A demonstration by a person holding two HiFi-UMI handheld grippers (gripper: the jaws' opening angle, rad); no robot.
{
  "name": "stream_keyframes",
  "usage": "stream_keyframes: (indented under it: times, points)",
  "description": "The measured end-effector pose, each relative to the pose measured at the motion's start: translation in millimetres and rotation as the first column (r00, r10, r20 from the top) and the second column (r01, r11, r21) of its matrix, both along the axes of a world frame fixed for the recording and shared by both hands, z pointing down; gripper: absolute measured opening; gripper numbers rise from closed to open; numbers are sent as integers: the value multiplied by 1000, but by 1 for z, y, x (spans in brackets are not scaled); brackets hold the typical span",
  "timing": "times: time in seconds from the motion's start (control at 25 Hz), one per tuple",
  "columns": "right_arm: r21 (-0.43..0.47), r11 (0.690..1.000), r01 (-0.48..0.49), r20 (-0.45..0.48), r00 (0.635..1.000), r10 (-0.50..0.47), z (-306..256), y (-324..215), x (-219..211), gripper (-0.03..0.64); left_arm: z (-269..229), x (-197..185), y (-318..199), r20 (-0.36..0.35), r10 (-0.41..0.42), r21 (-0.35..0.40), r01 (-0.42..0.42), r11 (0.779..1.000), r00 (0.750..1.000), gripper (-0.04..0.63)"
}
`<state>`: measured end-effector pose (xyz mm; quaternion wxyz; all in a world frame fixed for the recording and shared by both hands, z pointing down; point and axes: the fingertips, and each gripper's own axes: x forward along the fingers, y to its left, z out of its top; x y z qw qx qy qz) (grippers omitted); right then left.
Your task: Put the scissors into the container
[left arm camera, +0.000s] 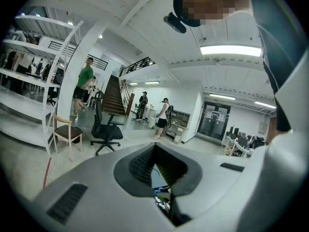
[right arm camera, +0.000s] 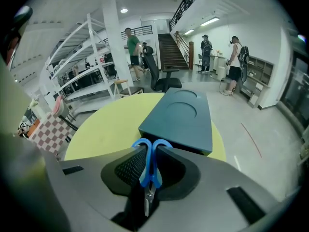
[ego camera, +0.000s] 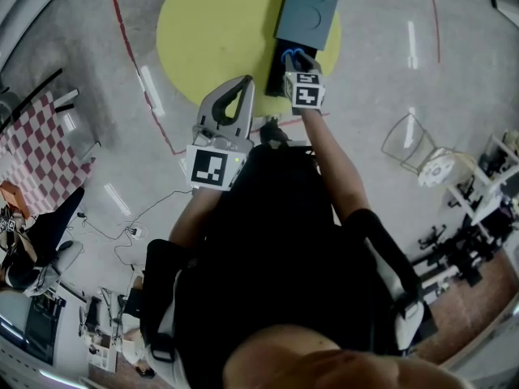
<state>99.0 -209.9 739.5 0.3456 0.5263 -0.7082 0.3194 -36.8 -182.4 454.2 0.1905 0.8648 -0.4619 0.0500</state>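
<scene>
Blue-handled scissors (right arm camera: 150,172) are pinched between the jaws of my right gripper (right arm camera: 153,151), handle loops pointing away and blades toward the camera. In the head view the right gripper (ego camera: 297,61) holds the scissors (ego camera: 293,53) at the near end of a dark teal container (ego camera: 306,10). The container (right arm camera: 181,112) lies on a round yellow table (right arm camera: 106,127), and its top shows two round recesses. My left gripper (ego camera: 240,85) hangs off the table's near edge, tilted up toward the room. Its jaws (left arm camera: 155,151) meet with nothing between them.
The yellow table (ego camera: 215,31) stands on a grey floor marked with a red line (ego camera: 130,47). A checkered cloth (ego camera: 32,148) lies at the left and a wire stand (ego camera: 405,140) at the right. Beyond the table are an office chair (right arm camera: 161,76), shelving (right arm camera: 87,66) and several people.
</scene>
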Motion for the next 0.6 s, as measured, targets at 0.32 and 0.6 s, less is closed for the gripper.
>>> stream_keyframes:
  times: [0.32,0.6]
  points:
    - [-55,998,13,-39,999,-15,18,1,6,72,1,0,1,1,-5,-16,5,1000,1000,-14]
    - [-102,995,8,-61,998,-14,40,4,6,72,3,-1,0,1,-10,-22,10,1000,1000,-14]
